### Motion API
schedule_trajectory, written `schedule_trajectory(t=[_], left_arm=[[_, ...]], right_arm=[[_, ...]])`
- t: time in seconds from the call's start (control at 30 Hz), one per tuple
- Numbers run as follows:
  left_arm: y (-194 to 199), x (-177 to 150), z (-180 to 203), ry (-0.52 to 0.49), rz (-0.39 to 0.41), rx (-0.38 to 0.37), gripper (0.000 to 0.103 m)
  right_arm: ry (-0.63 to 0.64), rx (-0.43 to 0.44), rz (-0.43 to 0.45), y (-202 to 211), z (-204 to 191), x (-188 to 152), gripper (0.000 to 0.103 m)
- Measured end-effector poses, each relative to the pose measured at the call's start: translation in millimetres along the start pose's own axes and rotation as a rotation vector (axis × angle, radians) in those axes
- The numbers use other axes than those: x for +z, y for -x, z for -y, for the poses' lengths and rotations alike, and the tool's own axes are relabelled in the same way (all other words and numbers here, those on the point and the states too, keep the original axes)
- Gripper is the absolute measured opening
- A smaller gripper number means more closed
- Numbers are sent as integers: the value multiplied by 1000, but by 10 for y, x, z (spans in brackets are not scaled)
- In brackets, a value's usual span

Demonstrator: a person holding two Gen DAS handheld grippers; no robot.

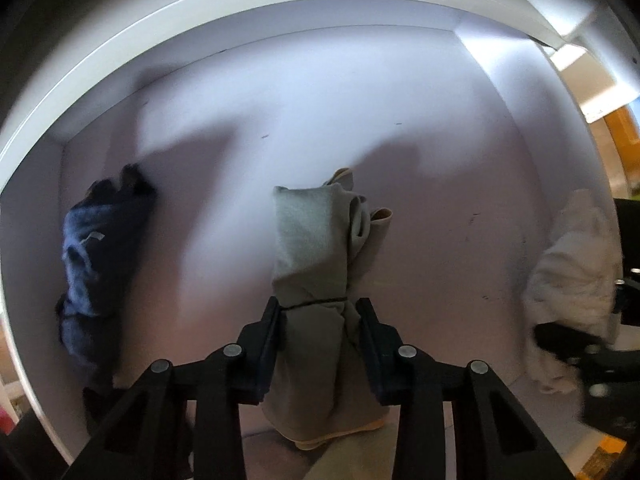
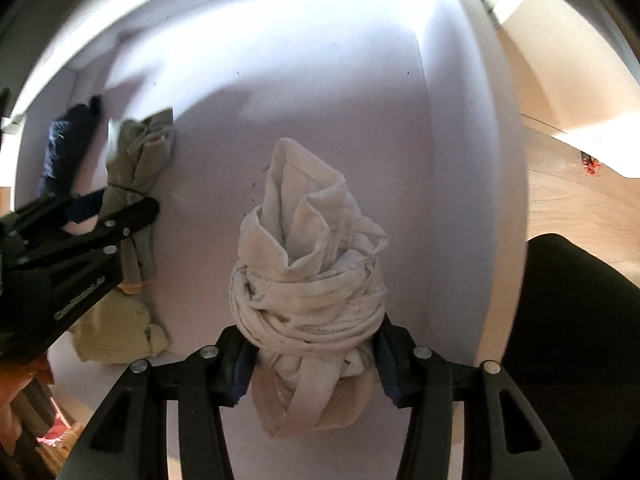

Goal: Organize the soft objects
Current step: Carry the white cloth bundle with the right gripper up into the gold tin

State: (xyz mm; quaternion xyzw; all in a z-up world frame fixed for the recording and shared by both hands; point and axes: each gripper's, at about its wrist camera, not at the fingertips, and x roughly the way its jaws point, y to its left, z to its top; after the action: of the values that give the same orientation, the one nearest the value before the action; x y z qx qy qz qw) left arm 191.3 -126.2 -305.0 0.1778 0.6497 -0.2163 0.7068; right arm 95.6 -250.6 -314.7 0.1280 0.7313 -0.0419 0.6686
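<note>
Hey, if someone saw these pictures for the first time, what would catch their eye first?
Probably the two rolled cloth bundles in the white box: a grey-green bundle pinched in the left tongs at the middle, and a cream bundle gripped by the right tongs nearer the right wall. A dark blue bundle lies untouched by the left wall.

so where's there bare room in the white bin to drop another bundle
The widest bare floor lies between the dark blue bundle by the left wall and the grey-green bundle in the left gripper. A second patch sits between the grey-green bundle and the white bundle in the right gripper. Both grippers crowd the near edge.
</note>
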Motion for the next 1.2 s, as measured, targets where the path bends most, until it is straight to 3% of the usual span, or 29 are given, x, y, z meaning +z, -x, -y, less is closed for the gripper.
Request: schedule_trajectory(t=[0.13,0.27,0.6,0.97,1.2], left_arm=[[31,-61,5,35,-12,10,37],[42,-62,15,69,-29,5,37],[-38,54,19,72,-39,9,37],[-116,91,6,72,-40,5,37],[-104,3,-200,77,-35,-10,37]], right_arm=[[-33,56,31,176,22,-72,51],[-99,164,50,397,65,-175,51],[-85,322,124,1136,9,-390,51],[-30,380,255,2241,29,-414,51],[18,381,360,2943,-83,-121,51]])
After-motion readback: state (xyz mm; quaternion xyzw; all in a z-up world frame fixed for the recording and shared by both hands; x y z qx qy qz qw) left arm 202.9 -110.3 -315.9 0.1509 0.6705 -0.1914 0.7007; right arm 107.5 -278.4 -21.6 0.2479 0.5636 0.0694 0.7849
